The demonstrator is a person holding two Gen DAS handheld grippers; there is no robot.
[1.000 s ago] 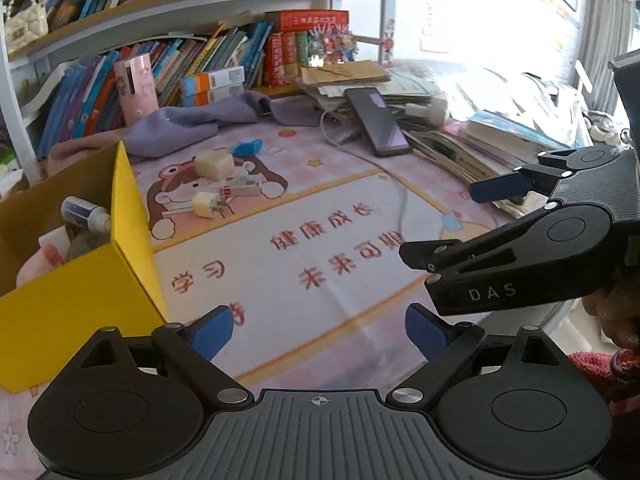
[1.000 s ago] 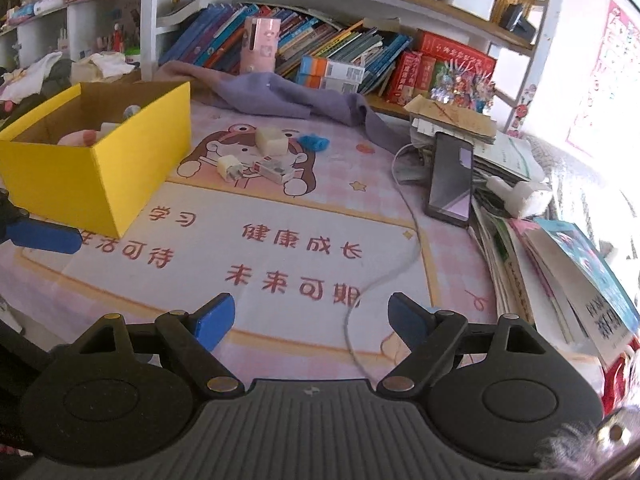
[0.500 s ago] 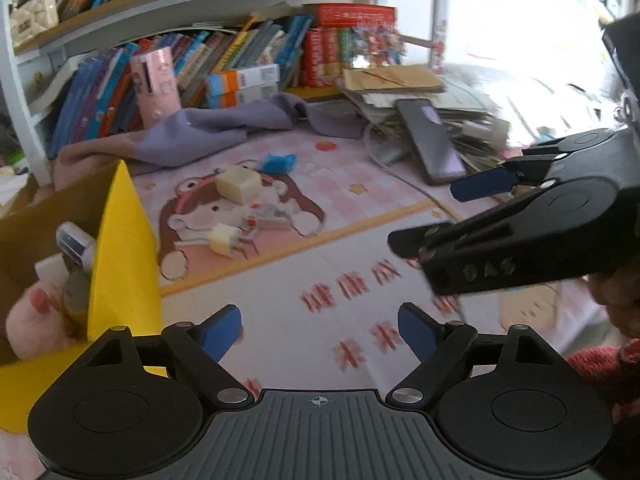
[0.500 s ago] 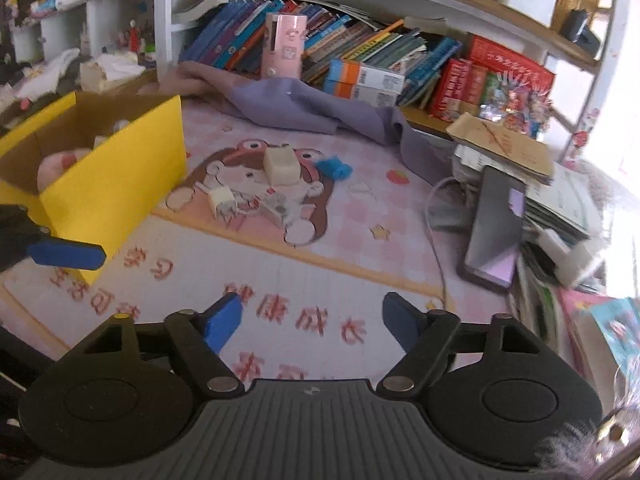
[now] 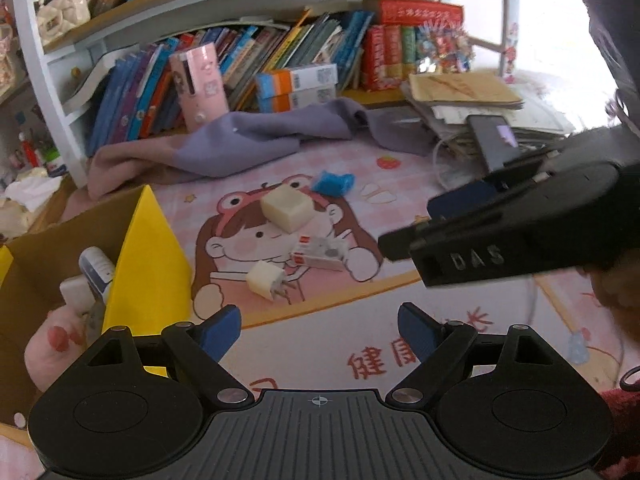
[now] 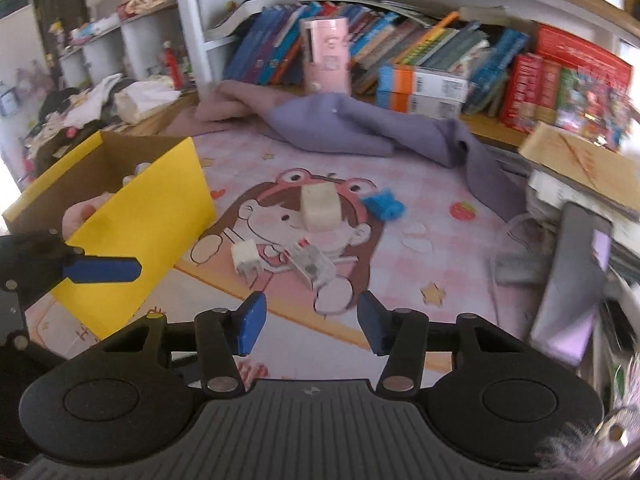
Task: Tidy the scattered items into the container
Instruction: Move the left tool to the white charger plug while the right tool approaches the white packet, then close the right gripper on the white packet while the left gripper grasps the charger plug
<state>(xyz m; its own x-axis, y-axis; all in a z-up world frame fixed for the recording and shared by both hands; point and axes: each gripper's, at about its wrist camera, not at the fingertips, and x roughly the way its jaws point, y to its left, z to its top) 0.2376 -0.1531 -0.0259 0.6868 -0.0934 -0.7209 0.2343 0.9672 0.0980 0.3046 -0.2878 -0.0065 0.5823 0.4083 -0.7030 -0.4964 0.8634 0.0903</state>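
A yellow cardboard box (image 5: 148, 256) (image 6: 148, 224) stands at the left with several items inside, among them a pink plush (image 5: 52, 344). On the pink cartoon mat lie a cream cube (image 5: 286, 210) (image 6: 320, 206), a white plug adapter (image 5: 266, 284) (image 6: 246, 256), a small white-and-red box (image 5: 320, 254) (image 6: 310, 266) and a blue fuzzy scrap (image 5: 334, 182) (image 6: 382, 206). My left gripper (image 5: 320, 330) is open and empty, just short of the adapter. My right gripper (image 6: 312, 318) is open and empty, just short of the white-and-red box. It shows side-on in the left wrist view (image 5: 500, 240).
A purple cloth (image 5: 256, 140) (image 6: 360, 128) lies at the back of the mat. Shelves of books (image 6: 400, 48) stand behind it, with a pink case (image 5: 198, 84). A phone (image 6: 572, 276) and a white cable (image 5: 440, 160) rest by stacked papers (image 5: 464, 92) at the right.
Both grippers have moved forward toward the items on the mat, which now look larger and nearer. Both stay open and empty.
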